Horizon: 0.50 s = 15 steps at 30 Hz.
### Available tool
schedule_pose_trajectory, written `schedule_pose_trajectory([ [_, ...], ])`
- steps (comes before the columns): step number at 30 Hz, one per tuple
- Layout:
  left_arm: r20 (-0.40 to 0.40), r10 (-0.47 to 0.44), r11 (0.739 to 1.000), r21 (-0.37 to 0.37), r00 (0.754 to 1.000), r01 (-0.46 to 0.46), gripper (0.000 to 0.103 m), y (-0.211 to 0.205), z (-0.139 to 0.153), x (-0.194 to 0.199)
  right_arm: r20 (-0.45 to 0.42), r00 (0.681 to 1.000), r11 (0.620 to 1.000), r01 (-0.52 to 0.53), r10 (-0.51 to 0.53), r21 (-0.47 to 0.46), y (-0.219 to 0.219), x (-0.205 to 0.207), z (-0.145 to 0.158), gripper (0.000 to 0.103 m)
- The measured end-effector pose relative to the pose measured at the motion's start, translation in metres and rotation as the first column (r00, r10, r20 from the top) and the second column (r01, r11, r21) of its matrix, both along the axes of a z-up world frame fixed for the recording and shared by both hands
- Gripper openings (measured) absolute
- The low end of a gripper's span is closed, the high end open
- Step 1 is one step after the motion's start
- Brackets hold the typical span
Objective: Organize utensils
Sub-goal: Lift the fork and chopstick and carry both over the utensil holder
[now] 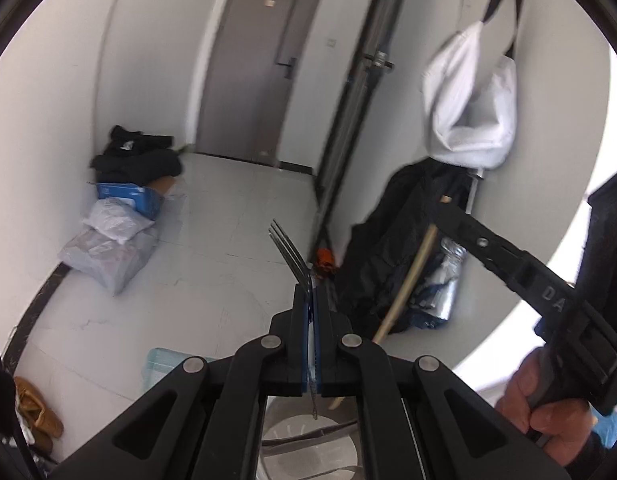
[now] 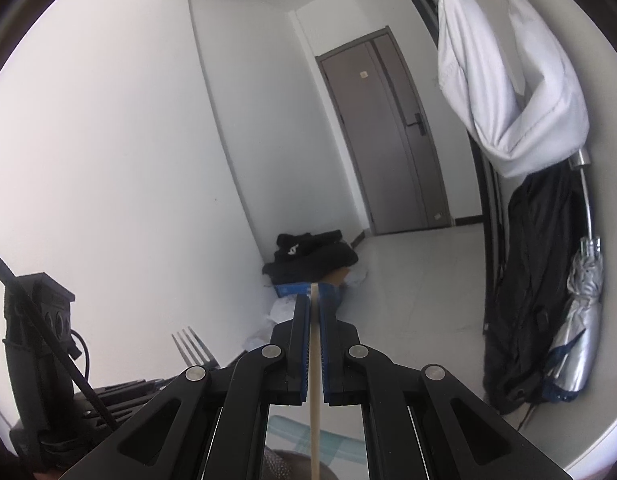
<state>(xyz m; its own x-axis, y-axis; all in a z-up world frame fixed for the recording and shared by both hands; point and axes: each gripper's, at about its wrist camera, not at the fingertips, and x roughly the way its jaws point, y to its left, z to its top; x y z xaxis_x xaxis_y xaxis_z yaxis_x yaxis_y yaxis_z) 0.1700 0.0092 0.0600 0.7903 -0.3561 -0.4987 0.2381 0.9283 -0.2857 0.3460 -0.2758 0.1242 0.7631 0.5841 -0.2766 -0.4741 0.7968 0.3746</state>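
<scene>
My left gripper [image 1: 311, 292] is shut on a metal fork [image 1: 290, 250] whose tines point up and away; its handle hangs down below the jaws. My right gripper [image 2: 314, 300] is shut on a pale wooden chopstick [image 2: 315, 360] that runs straight down between the pads. In the left wrist view the right gripper's finger [image 1: 488, 246] and the chopstick [image 1: 408, 276] show at the right. In the right wrist view the fork's tines [image 2: 192, 344] show at lower left, beside the left gripper's body [image 2: 36, 360]. A round grey holder [image 1: 308, 448] lies under the left gripper.
A grey door [image 2: 388, 132] stands at the far end of the tiled floor. Black clothes on a blue box [image 1: 136, 164] and plastic bags [image 1: 108, 248] lie along the left wall. A white bag [image 2: 508, 80], a black coat [image 2: 536, 280] and a silver umbrella [image 2: 580, 320] hang at the right.
</scene>
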Motion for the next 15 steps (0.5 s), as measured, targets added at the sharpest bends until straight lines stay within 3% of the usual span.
schedule_pose_trajectory([
  [7,0.018,-0.086,0.992,0.089,0.996,0.084,0.0,-0.013,-0.015,-0.01,0.01,0.994,0.994,-0.109,0.109,-0.011,0.0,-0.004,-0.024,0.004],
  [15,-0.017,-0.126,0.988,0.092,0.992,0.127,0.0,-0.013,-0.026,-0.009,-0.044,0.988,0.987,-0.149,0.147,-0.053,0.008,-0.007,-0.047,0.004],
])
